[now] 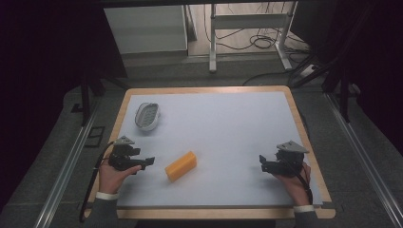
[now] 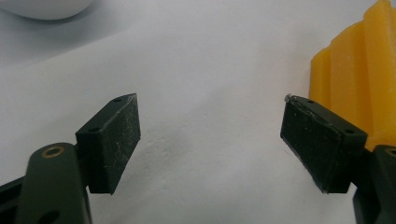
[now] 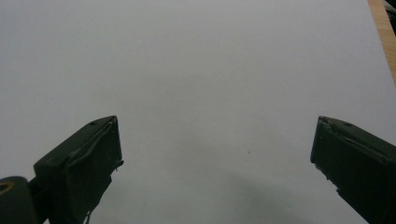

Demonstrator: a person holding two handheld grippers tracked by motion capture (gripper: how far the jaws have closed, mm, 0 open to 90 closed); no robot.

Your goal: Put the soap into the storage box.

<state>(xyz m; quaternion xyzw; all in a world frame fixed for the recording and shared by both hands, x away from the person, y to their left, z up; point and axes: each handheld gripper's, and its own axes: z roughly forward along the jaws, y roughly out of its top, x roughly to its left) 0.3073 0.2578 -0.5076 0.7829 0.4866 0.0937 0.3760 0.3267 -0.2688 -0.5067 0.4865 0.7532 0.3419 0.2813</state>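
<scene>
Yellow block near worktop front edge, ungrasped; left gripper beside it, right gripper well apart, both fingers wide open, empty. Likely pre-grasp: left must straddle block.

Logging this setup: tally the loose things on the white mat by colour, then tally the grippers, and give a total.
Yellow: 1, the yellow block
White and grey: 1, the soap dish
Black grippers: 2, the left gripper and the right gripper, both open and holding nothing
Total: 4
</scene>
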